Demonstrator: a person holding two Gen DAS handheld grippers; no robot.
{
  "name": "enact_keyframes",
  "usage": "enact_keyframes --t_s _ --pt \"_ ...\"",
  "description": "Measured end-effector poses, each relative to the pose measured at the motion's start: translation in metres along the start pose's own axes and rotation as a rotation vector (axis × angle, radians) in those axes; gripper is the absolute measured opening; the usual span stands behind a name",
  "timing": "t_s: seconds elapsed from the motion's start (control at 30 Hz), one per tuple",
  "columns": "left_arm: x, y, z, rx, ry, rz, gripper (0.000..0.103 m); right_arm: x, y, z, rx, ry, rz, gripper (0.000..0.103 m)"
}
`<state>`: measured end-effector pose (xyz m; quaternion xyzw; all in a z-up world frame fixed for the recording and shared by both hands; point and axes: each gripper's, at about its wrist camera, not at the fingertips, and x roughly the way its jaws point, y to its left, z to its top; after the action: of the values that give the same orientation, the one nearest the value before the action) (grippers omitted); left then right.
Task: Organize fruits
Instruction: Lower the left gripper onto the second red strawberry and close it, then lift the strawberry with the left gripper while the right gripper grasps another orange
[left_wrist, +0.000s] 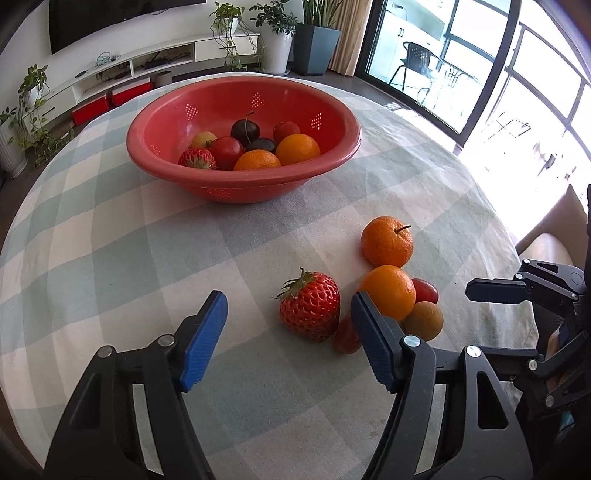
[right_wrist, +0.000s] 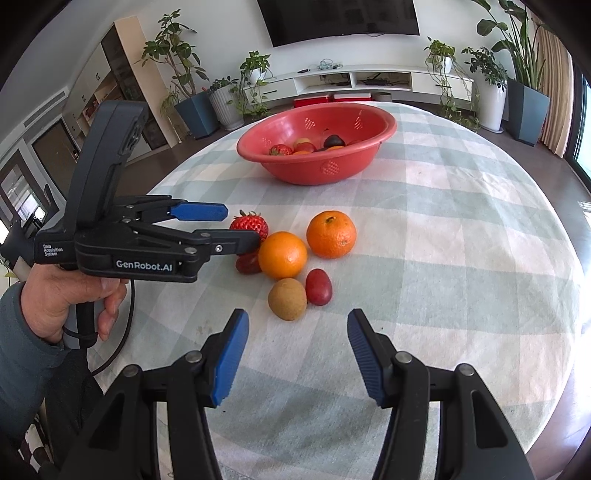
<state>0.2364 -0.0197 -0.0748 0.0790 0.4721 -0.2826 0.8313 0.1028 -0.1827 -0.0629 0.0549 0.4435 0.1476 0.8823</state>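
Near the strawberry (left_wrist: 310, 309), left gripper (left_wrist: 288, 314) tilted downward, jaws apart straddling it without contact, right gripper (right_wrist: 297, 328) angled down before the kiwi (right_wrist: 287, 298), jaws parted, empty.

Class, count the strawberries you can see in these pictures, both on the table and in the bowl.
2: one strawberry on the tablecloth beside the loose fruit, one strawberry inside the red bowl. Others may lie hidden under the bowl's fruit.
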Motion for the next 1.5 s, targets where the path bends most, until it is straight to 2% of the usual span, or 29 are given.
enact_keyframes --t_s 0.17,0.53,0.6,0.7,0.93,1.3,1.5 --pt "0.004 0.0 0.0 -0.005 0.005 0.003 0.058 0.0 -0.002 0.0 0.009 -0.001 0.004 0.06" --pt "0.011 -0.001 0.001 -0.013 0.02 -0.013 0.058 -0.001 0.0 0.001 0.008 -0.003 0.008 0.06" --pt "0.01 -0.001 0.001 -0.015 0.017 -0.016 0.048 -0.001 0.0 0.001 0.01 -0.005 0.007 0.06" --pt "0.01 -0.003 0.0 -0.004 0.019 -0.029 0.038 -0.001 0.0 0.002 0.009 -0.005 0.005 0.06" --pt "0.01 -0.007 0.0 0.01 0.02 -0.04 0.032 -0.004 0.001 0.007 0.007 -0.013 0.0 0.06" --pt "0.006 -0.009 -0.004 0.019 0.008 -0.02 0.031 0.001 0.007 0.023 -0.028 -0.015 -0.008 0.06" --pt "-0.01 0.0 -0.011 -0.011 -0.028 -0.005 0.031 0.017 0.013 0.036 -0.071 0.027 -0.016 0.057"
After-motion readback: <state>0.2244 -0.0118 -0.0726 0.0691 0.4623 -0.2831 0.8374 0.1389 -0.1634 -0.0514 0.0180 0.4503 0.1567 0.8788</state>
